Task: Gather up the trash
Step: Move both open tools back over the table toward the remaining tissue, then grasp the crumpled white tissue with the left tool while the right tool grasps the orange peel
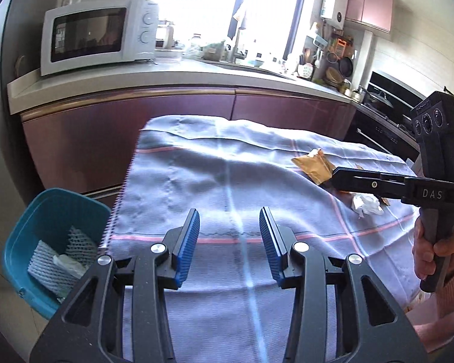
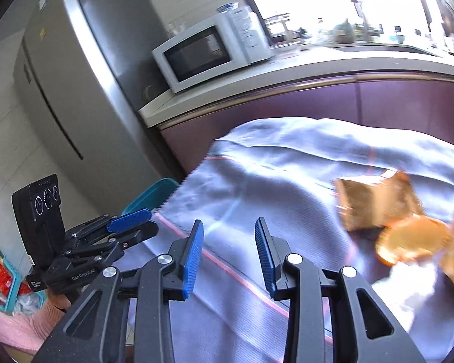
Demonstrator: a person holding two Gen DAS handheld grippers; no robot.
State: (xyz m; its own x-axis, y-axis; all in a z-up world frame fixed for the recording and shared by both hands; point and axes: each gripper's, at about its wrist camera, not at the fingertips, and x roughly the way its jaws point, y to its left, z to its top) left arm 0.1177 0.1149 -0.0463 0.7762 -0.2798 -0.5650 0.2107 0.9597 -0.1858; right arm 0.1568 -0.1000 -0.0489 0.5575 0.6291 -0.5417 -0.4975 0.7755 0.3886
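Observation:
My left gripper (image 1: 229,236) is open over the light blue tablecloth (image 1: 196,166), with nothing between its blue pads. Left of the table stands a teal bin (image 1: 45,211) holding white foam netting and a bit of plastic. A brown paper wrapper (image 1: 313,165) and a crumpled white tissue (image 1: 366,205) lie at the cloth's right side. My right gripper (image 2: 228,236) is also open and empty, with the blurred brown wrapper (image 2: 375,202) and an orange round piece (image 2: 414,242) to its right. Seen side-on, the right gripper (image 1: 336,177) hovers just over the wrapper.
A white microwave (image 1: 97,36) sits on the counter (image 1: 166,75) behind the table, above maroon cabinets. A grey fridge (image 2: 75,75) stands at the left. The sink and a stove (image 1: 378,96) are at the back right. A hand (image 1: 432,248) holds the right gripper's handle.

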